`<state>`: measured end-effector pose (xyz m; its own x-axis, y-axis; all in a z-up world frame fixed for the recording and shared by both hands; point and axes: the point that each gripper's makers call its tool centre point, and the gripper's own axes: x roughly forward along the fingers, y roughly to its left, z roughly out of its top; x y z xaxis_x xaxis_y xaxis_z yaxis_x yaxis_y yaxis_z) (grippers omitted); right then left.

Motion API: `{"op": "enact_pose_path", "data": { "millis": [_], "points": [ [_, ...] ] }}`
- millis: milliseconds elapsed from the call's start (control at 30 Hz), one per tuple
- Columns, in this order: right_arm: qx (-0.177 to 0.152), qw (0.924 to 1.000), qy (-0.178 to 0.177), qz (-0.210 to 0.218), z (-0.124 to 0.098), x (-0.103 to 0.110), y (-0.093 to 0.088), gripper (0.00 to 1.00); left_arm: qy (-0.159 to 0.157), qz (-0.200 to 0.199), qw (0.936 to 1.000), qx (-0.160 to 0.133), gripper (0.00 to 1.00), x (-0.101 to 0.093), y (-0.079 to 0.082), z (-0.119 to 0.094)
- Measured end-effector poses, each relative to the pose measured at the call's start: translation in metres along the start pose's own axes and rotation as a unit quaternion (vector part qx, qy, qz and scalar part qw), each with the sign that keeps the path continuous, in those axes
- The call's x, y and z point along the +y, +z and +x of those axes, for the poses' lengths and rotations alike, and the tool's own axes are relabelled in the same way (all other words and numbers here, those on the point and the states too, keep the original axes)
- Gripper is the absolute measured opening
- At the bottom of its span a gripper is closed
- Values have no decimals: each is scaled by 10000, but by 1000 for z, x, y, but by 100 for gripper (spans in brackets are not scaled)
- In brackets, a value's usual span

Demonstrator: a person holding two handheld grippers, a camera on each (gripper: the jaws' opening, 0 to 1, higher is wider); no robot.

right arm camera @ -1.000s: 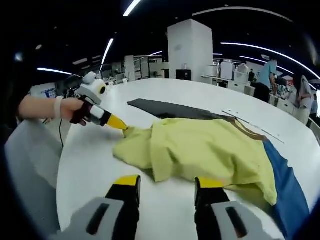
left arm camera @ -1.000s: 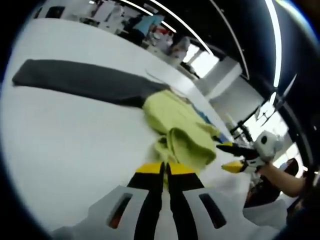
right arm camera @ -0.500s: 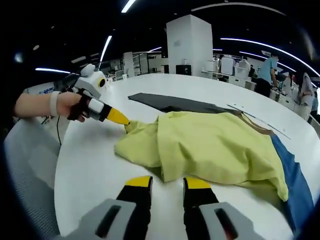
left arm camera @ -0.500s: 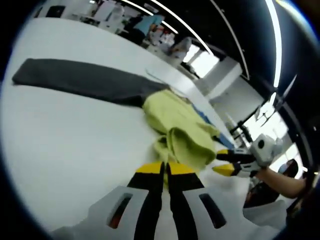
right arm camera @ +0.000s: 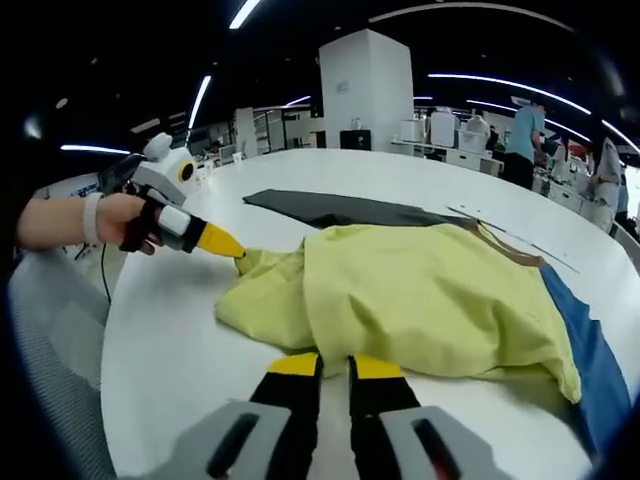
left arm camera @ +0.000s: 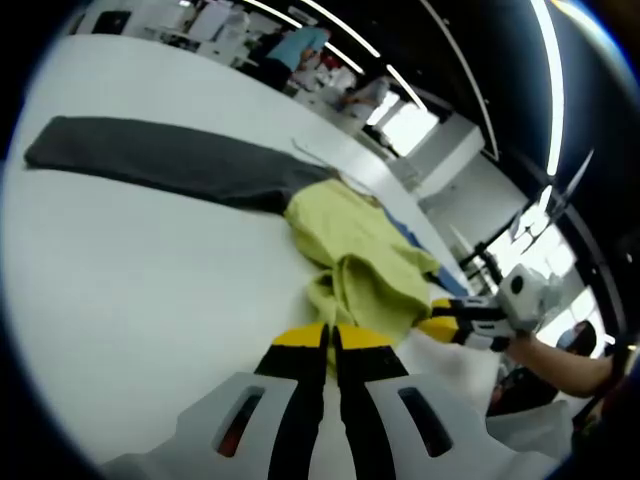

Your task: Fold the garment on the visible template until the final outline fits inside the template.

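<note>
The left gripper view is taken from low over the white table (left arm camera: 120, 300), rolled so that the table slopes across the picture. It is aimed along its own left gripper (left arm camera: 331, 338), whose jaws are seen pressed together right at the near end of the yellow-green garment (left arm camera: 365, 265); the right gripper (left arm camera: 437, 322) is seen to that gripper's right.

The right gripper view is held nearly level and is aimed across the garment's long side, its own jaws being seen together at the cloth's near edge, with the left gripper to its left, close by.

The garment, the dark grey strip (right arm camera: 335, 208) beyond it, the blue sheet (right arm camera: 585, 345) and the table are shared by both views.
</note>
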<state>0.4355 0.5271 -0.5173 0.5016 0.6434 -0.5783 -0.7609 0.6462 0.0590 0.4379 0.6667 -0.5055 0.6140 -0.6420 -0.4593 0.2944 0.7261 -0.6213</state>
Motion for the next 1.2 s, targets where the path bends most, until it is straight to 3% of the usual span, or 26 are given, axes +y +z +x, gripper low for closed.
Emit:
{"op": "enact_pose_path", "data": {
  "millis": [333, 533, 967, 1200],
  "points": [
    [25, 9999, 15, -141, -11, -4, -1, 0, -3, 3, 10000, -7, 0, -1, 0, -1],
    [-21, 9998, -43, -172, -28, -9, 1, 0, 1, -40, 10000, -4, 0, 0, -1, -2],
    [155, 9989, -224, -392, -65, -21, -17, 0, 35, 81, 9999, 98, 0, -1, 0, -9],
    [212, 9980, -304, -504, -83, -25, -27, 0, 84, 172, 9995, 258, 0, 0, -7, -15]
  ]
}}
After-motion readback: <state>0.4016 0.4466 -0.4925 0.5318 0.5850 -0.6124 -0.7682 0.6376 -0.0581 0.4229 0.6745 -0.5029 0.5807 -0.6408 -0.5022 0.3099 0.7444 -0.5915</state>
